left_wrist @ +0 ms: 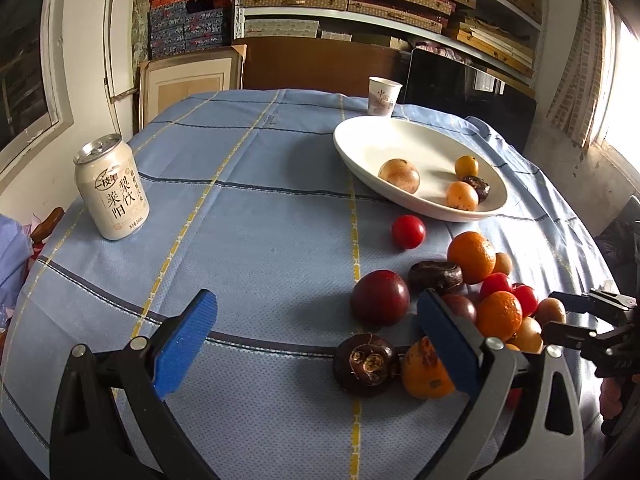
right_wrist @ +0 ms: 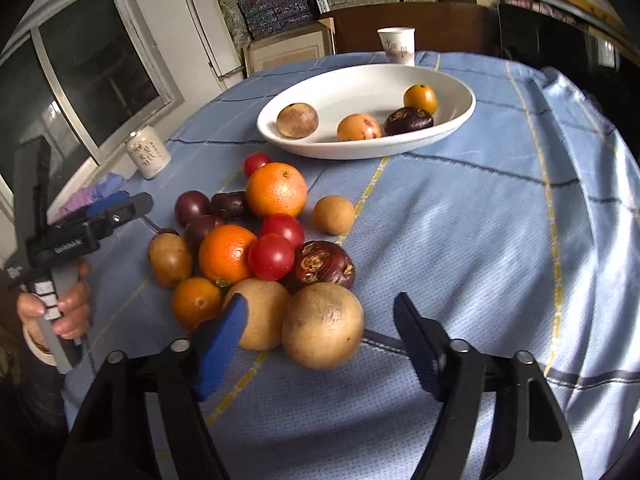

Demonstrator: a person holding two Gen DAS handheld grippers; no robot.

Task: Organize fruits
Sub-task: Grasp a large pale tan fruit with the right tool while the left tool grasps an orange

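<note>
Pickup step, I judge: right gripper (right_wrist: pixel 320 344) straddles round tan fruit (right_wrist: pixel 323 326) at near edge of pile on blue checked cloth (right_wrist: pixel 480 240), pads not yet pressing. Next I need squeeze, lift toward white oval dish (right_wrist: pixel 460 120). Left gripper (left_wrist: pixel 316 344) hangs unclenched, holding nothing. Left view alone shows lettering on white drink can (left_wrist: pixel 112 192).

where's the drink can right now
The drink can stands upright at the left edge of the blue tablecloth in the left wrist view, well apart from the fruit pile; in the right wrist view it sits far left, below the window.
</note>
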